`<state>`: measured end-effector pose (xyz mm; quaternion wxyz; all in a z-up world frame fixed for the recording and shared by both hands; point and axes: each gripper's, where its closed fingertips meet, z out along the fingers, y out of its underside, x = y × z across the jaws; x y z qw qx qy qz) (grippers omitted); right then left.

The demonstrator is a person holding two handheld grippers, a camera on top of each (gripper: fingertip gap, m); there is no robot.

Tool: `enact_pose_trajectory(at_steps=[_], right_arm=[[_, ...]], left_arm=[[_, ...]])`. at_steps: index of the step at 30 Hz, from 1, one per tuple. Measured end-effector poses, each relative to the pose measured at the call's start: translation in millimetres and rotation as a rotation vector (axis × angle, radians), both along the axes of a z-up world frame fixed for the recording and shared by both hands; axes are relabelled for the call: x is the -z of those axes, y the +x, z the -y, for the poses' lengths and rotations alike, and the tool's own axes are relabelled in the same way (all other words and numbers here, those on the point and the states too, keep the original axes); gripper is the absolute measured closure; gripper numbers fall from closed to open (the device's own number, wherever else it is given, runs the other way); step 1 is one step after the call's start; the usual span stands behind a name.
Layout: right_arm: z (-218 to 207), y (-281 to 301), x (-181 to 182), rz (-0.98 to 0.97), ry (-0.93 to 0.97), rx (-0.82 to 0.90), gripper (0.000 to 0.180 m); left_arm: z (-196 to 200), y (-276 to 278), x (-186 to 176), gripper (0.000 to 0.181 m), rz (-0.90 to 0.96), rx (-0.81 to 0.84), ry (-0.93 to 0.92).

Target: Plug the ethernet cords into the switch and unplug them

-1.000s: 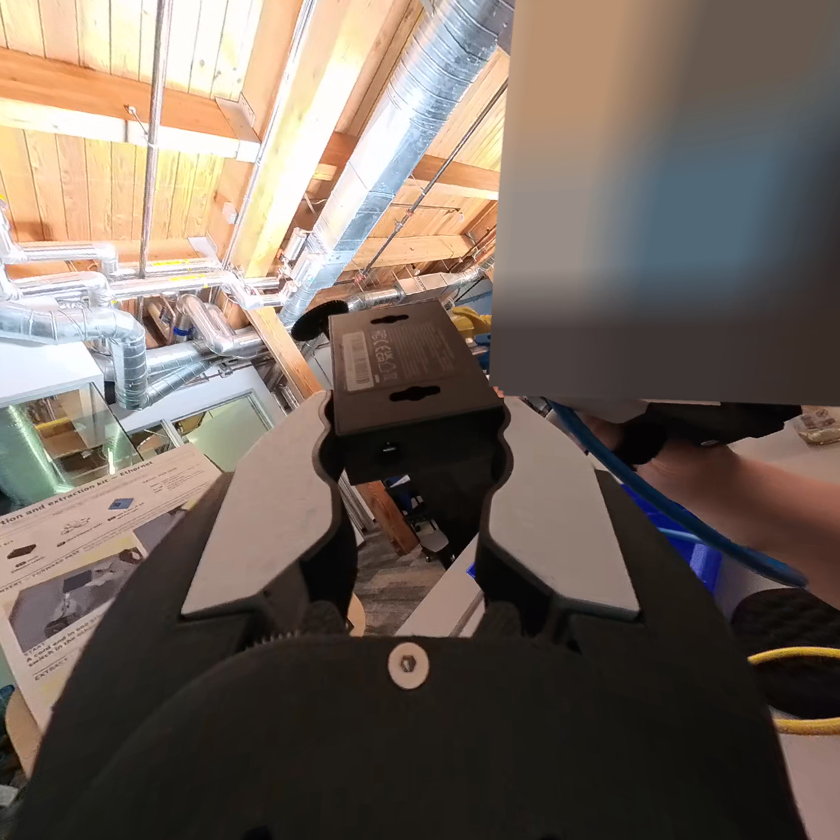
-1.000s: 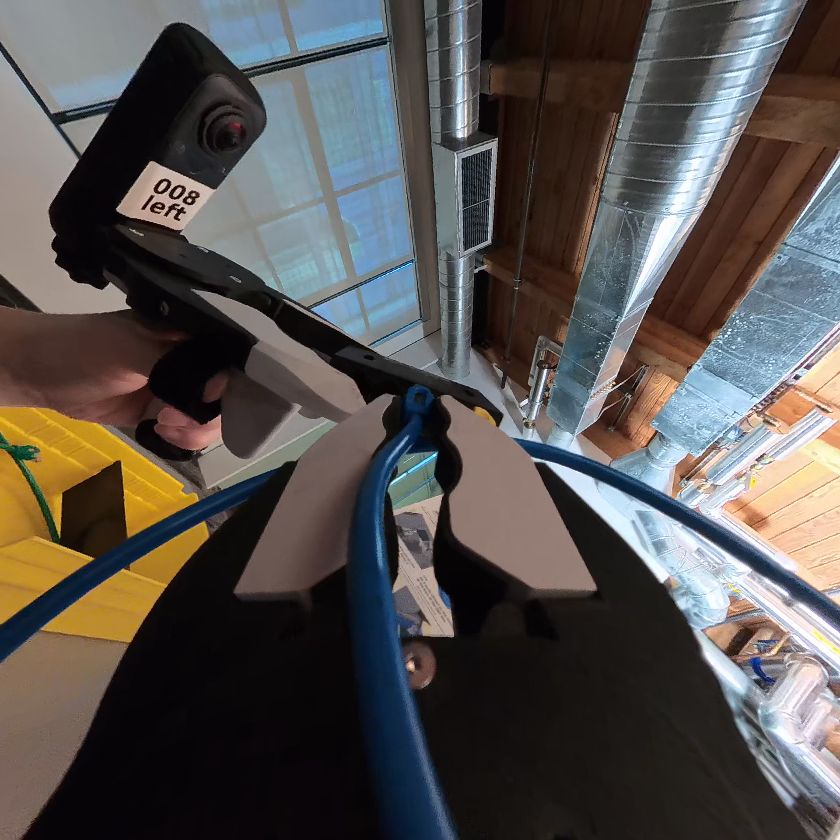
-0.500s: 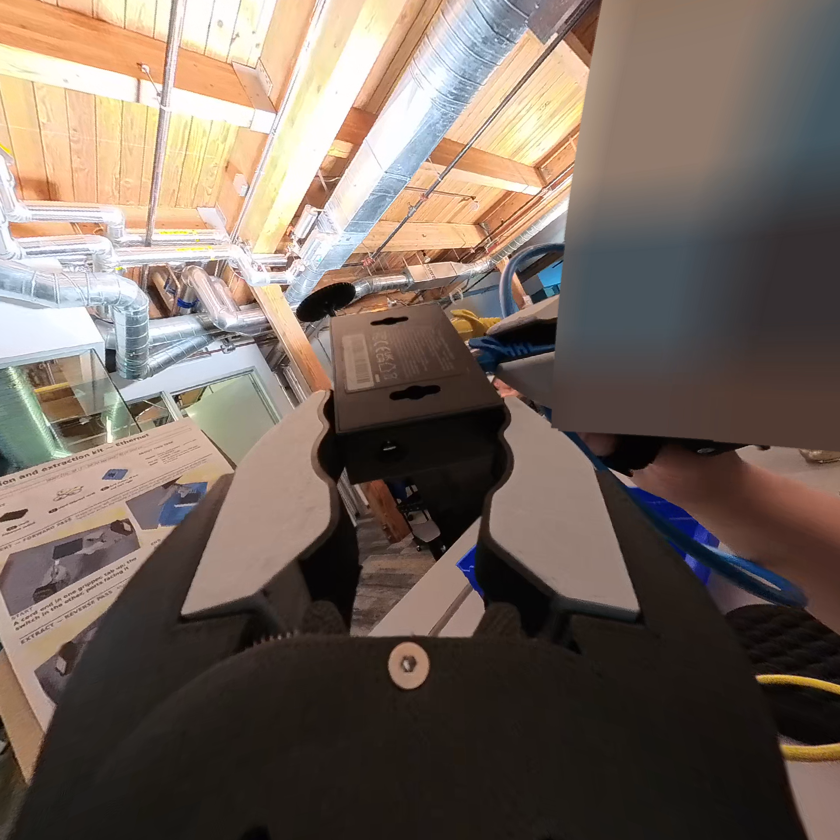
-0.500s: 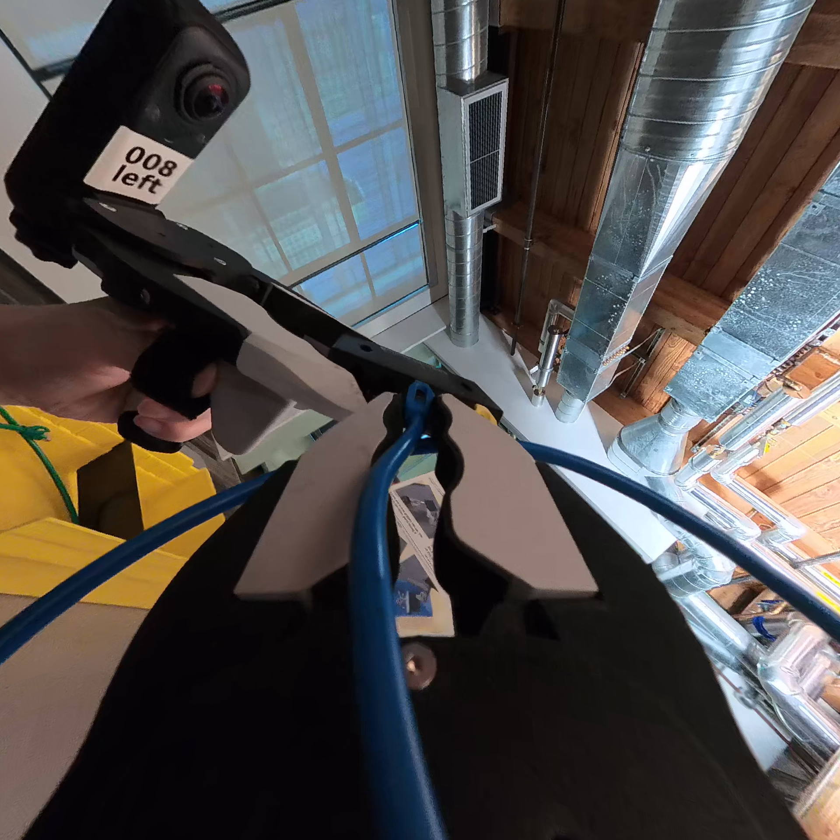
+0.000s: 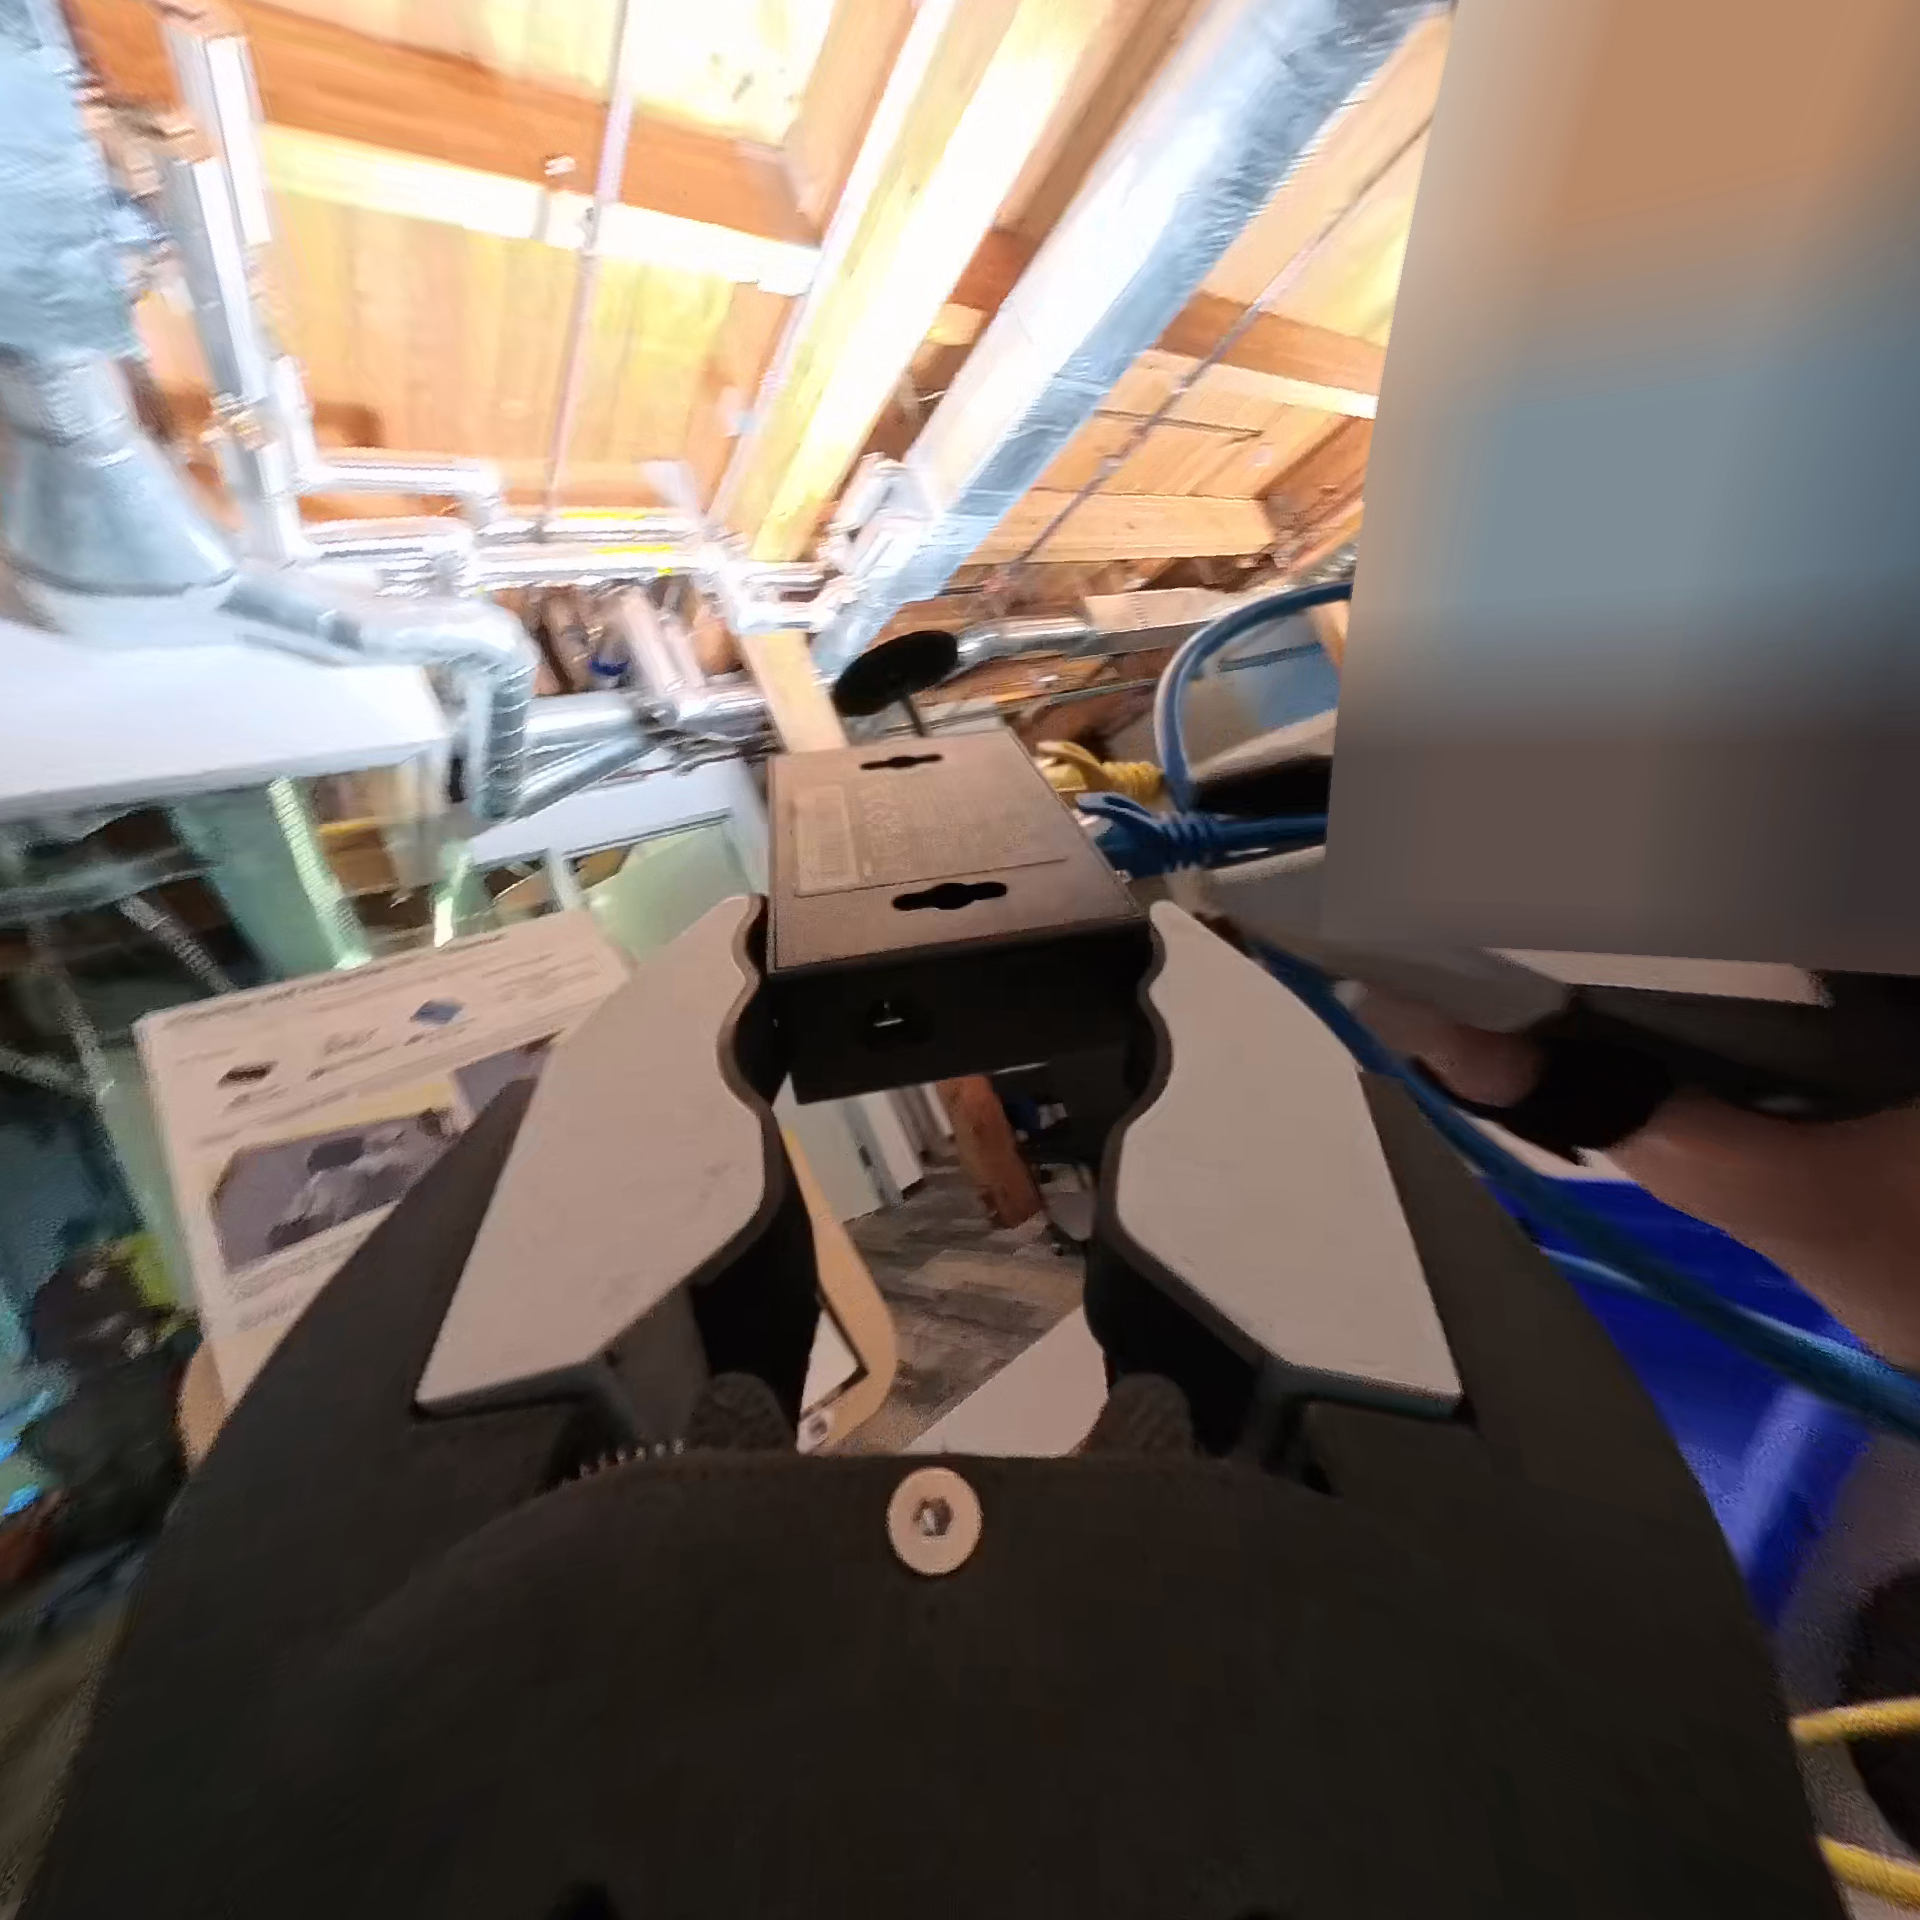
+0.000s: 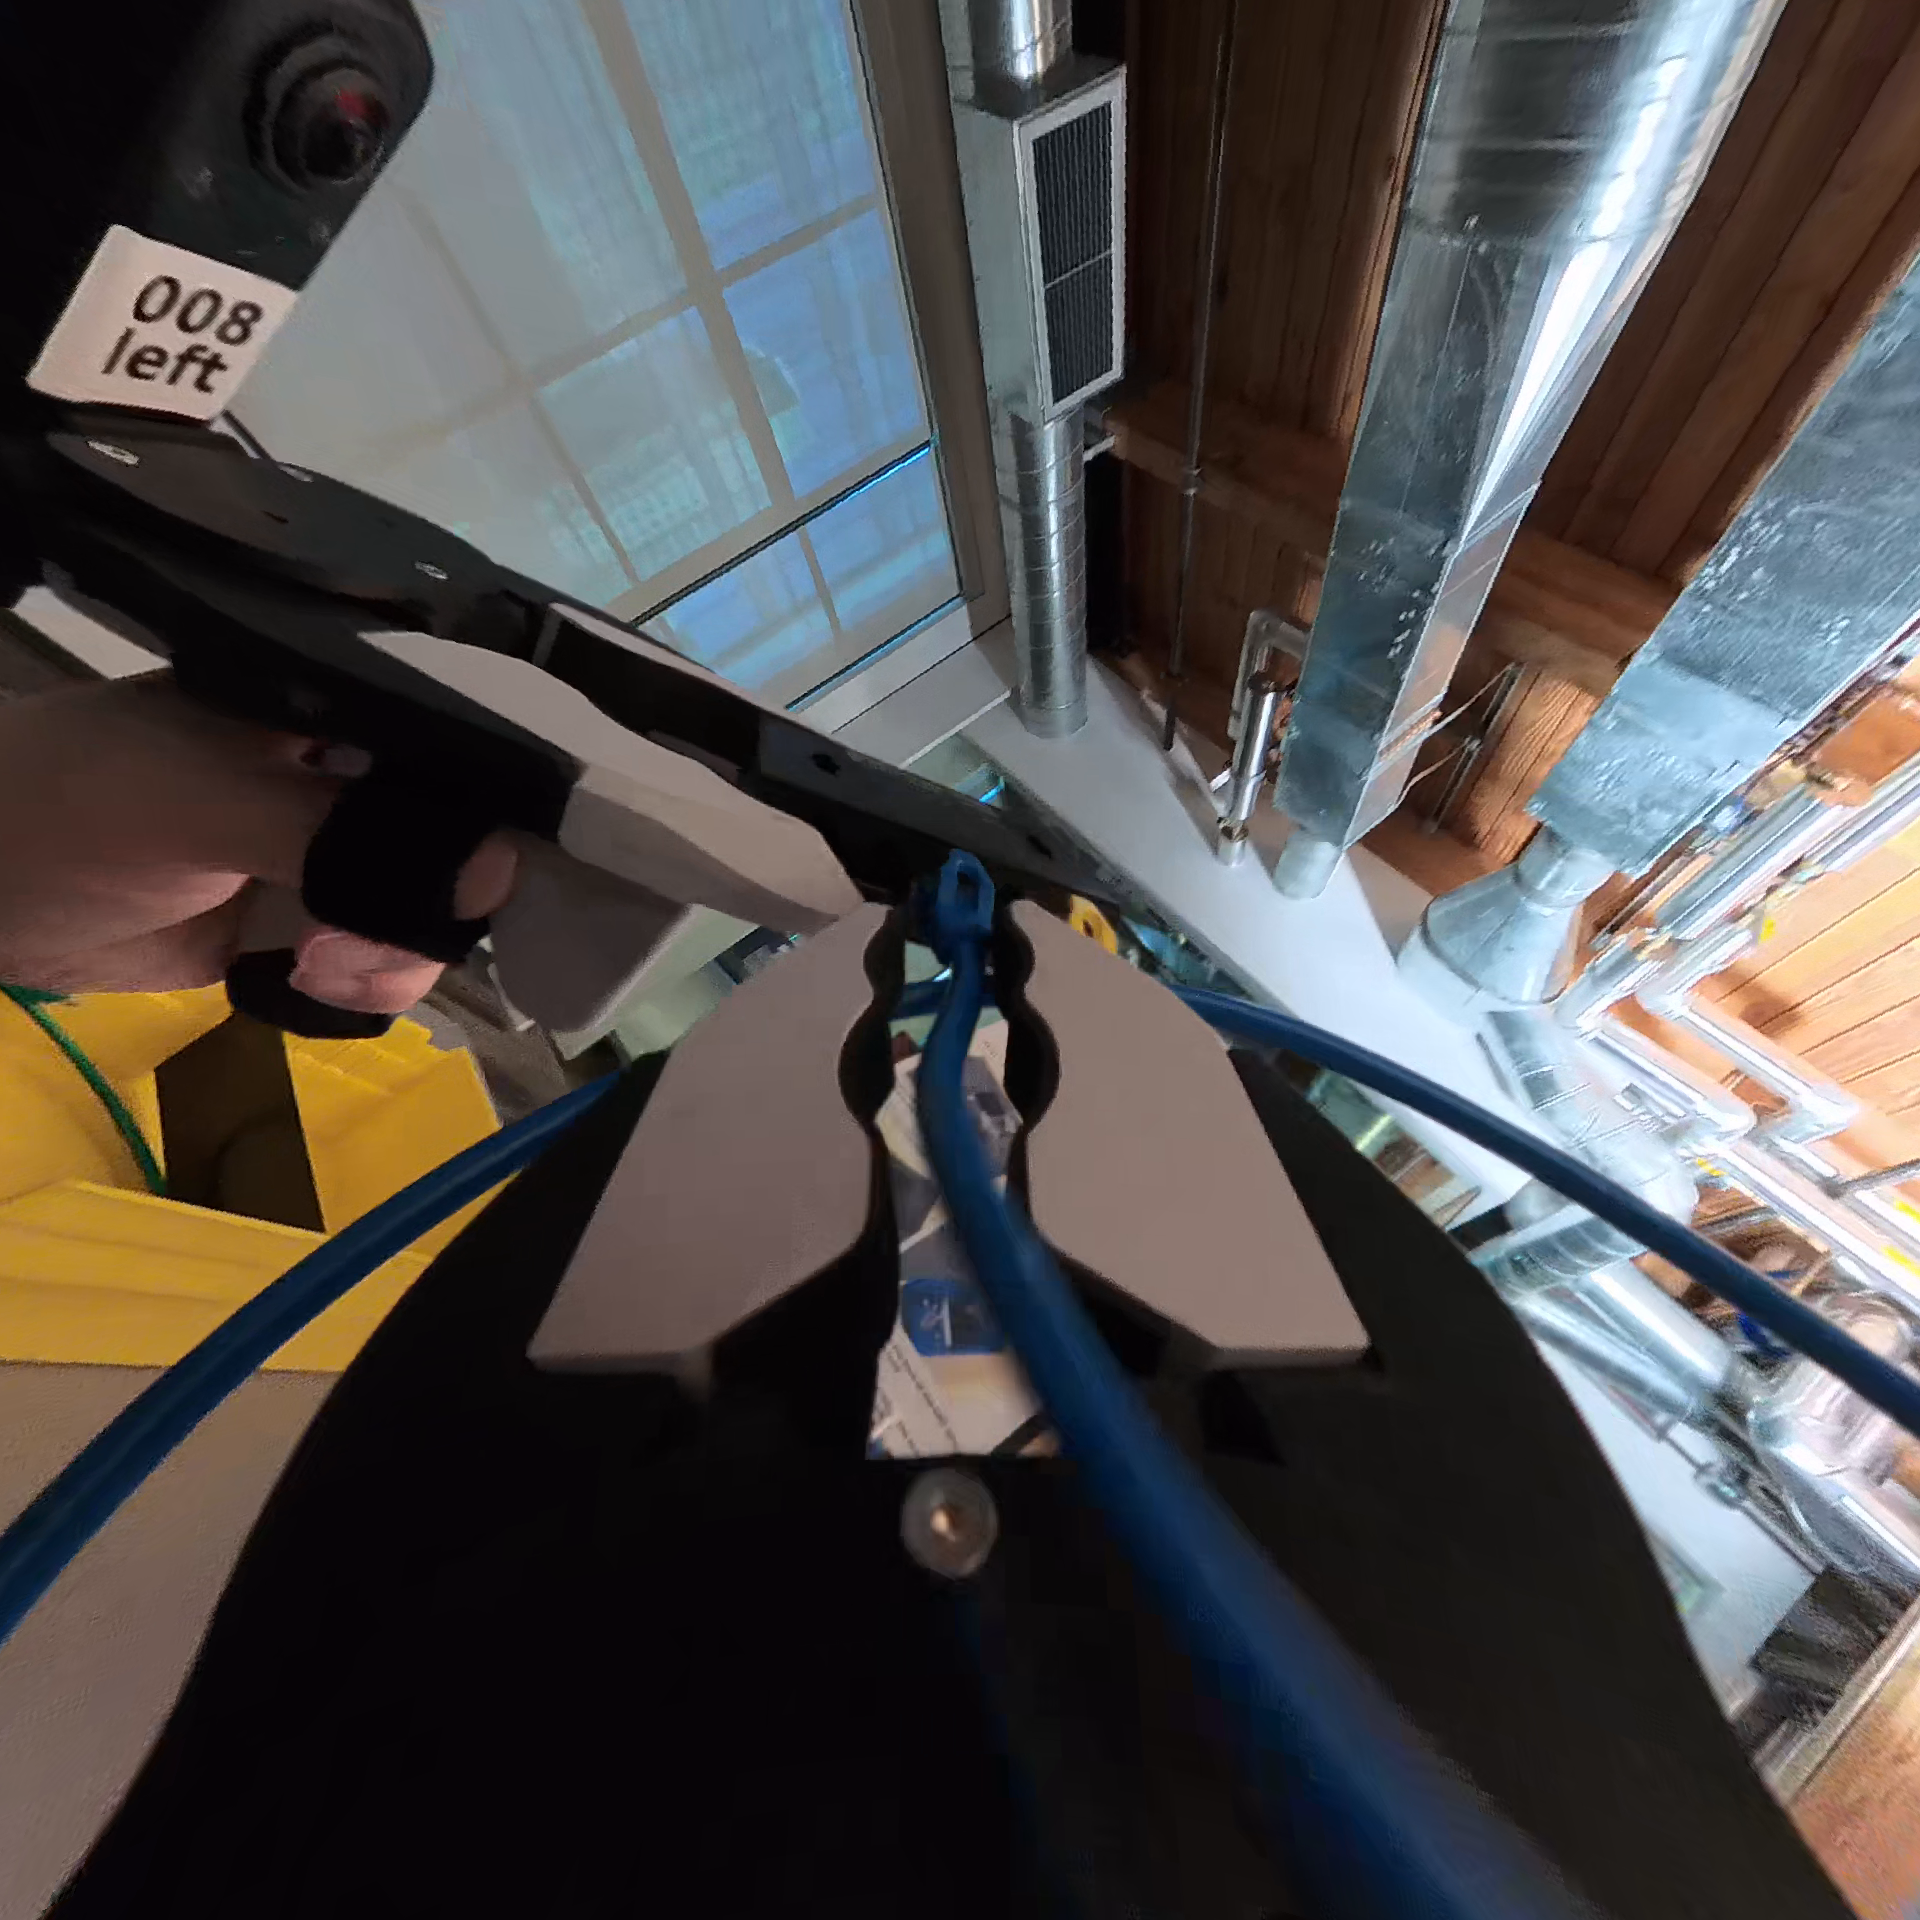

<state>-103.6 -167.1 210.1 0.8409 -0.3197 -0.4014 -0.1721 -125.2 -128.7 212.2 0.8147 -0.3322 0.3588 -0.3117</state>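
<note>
The switch (image 5: 940, 914) is clamped aloft in the left claw (image 5: 951, 997), the blue cord (image 6: 1023, 1226) is pinched in the right claw (image 6: 951, 956), its plug (image 5: 1127, 836) at the switch's side, seemingly not yet seated.

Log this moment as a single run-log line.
left gripper: shut on switch | right gripper: shut on blue cord | blue plug at switch's side, seating unclear

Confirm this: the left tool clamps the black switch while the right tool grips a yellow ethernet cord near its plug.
Not quite: the cord is blue, not yellow. The right wrist view shows the right tool shut on the blue ethernet cord near its plug. The left wrist view shows the left tool clamping the black switch, as you said.
</note>
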Motion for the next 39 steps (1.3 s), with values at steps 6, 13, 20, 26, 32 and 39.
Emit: enact_pose_trajectory(at_steps=[6, 13, 20, 26, 32, 39], right_arm=[[-28.3, 21.2, 13.5, 0.026, -0.228, 0.077, 0.168], [-69.2, 48.7, 106.5, 0.125, -0.919, 0.079, 0.171], [-52.0, 55.8, 108.9, 0.129, -1.023, -0.120, 0.175], [-32.0, 121.5, 53.0, -0.195, -0.865, -0.217, 0.172], [-32.9, 171.0, 43.8, -0.362, -0.818, -0.166, 0.170], [-27.9, 176.7, 44.6, -0.333, -0.800, -0.145, 0.170]], left_arm=[[-73.2, -29.1, 8.5, 0.118, 0.130, -0.005, -0.343], [-105.4, -19.2, 35.4, 0.119, 0.064, -0.079, -0.362], [-104.7, -20.9, 32.8, 0.119, 0.083, -0.046, -0.320], [-97.2, -12.7, 40.4, 0.119, 0.132, 0.236, -0.375], [-116.1, 39.1, 113.4, 0.119, -0.035, 0.209, -0.465], [-112.0, 61.2, 204.8, 0.119, -0.290, 0.146, -0.613]])
